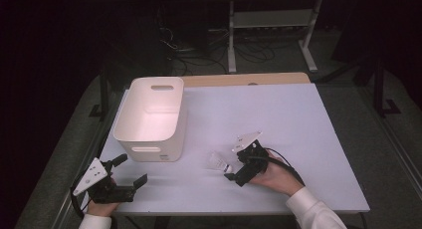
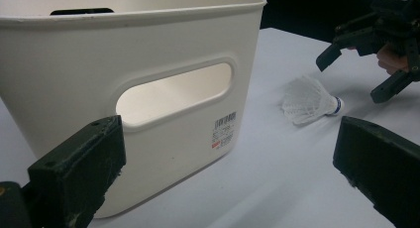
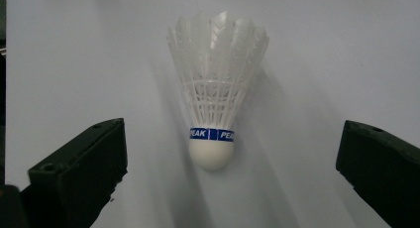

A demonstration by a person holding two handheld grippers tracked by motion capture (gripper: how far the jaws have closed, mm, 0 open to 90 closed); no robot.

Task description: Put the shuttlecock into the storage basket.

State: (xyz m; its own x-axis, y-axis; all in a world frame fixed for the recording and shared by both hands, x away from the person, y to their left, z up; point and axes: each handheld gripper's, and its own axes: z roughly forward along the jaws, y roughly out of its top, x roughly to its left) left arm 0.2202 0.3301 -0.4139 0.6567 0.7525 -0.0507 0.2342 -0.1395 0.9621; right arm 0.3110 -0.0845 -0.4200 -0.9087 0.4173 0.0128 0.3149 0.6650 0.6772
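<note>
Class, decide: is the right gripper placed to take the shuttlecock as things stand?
Probably yes. The right gripper is open, the shuttlecock lies between its jaws, cork end toward it, nothing between.

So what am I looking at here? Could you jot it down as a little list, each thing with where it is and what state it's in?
table: white top, person's side at the bottom of the high view
bin: white plastic bin, upright, left part of table
shuttlecock: white shuttlecock lying on its side, right of the bin, cork toward the right gripper
left gripper: left gripper, jaws open, holding nothing, near the bin
right gripper: right gripper, jaws open either side of the shuttlecock's cork, not touching
</note>
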